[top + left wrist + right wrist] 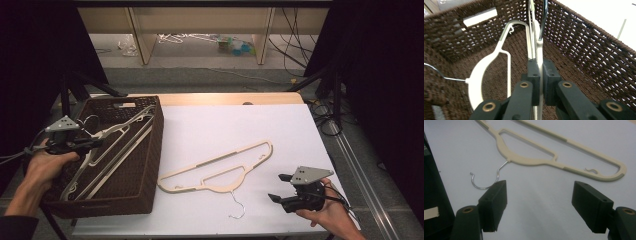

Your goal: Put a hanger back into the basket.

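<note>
Left gripper (pixel 97 142) is over the brown wicker basket (pixel 150 165) at the table's left edge, fingers (pixel 534 75) pinching the thin edge of a white hanger (pixel 539 50) that sits inside the basket. A second white hanger (pixel 477 72) lies beside it in the basket, wire hook (pixel 439 73) pointing at the basket wall; in the high view the hangers overlap into one bundle of bars and I can't separate them cleanly there. Basket walls close in on both sides of the left gripper in its own view, and a dark cable or rod (pixel 543 20) crosses just above the pinched hanger; can't tell what it belongs to. The pinch point is mostly covered by the finger blocks, so how much of the hanger is between them is hard to judge. Right gripper (pixel 281 187) rests low near the table's front right, fingers (pixel 495 200) spread wide with nothing between them. Cream hanger (pixel 220 167) lies flat on the white table sheet (pixel 240 125), between basket and right gripper, clear of both; its metal hook (pixel 482 182) points toward the front edge and ends just beside the right gripper's one finger in that gripper's view, contact unclear. Past the table: floor with loose cables (pixel 295 45), shelf legs (pixel 142 42), some small clutter (pixel 235 46) too blurred to identify. Dark drapes (pixel 35 60) flank both sides. Both forearms are cut off by the bottom frame edge.
</note>
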Tool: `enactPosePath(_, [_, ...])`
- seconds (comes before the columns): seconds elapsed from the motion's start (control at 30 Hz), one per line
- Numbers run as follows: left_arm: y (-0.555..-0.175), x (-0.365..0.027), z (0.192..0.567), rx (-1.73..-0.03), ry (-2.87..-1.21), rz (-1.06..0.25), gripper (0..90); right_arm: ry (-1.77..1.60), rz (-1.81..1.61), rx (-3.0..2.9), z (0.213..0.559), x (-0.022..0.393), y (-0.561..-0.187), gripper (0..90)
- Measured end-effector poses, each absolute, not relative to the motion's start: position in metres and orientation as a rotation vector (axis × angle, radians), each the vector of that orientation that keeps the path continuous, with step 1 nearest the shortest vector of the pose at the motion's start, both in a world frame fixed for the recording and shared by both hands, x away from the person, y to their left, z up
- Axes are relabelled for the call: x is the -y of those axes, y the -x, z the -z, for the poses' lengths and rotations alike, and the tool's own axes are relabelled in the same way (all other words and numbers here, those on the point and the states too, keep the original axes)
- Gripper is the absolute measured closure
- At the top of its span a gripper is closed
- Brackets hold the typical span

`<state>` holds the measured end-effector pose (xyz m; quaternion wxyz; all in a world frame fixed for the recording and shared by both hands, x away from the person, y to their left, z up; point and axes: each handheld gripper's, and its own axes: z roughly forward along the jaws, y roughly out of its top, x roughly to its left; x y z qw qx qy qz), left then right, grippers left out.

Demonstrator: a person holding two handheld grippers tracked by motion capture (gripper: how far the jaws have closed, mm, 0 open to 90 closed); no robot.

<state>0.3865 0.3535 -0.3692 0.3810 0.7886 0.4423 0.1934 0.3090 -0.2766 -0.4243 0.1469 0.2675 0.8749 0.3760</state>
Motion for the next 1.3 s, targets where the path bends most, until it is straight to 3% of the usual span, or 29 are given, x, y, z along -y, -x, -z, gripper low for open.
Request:
enactPosePath(0.47, [-0.4, -0.355, 0.386, -1.238, -1.999, -0.462, 85.0, -0.772, -1.075, -2.522, 0.427, 0.277, -0.31, 29.2])
enactPosePath(1.0, [-0.405, -0.364, 0.397, -1.374, -2.05, -0.669, 77.3, -0.774, -1.071, -2.534, 0.431, 0.277, -0.311, 29.0])
enactPosePath(1.3, [-0.399, -0.371, 0.401, -1.471, -1.994, -0.69, 63.9, -0.785, -1.069, -2.541, 0.433, 0.277, -0.313, 28.7])
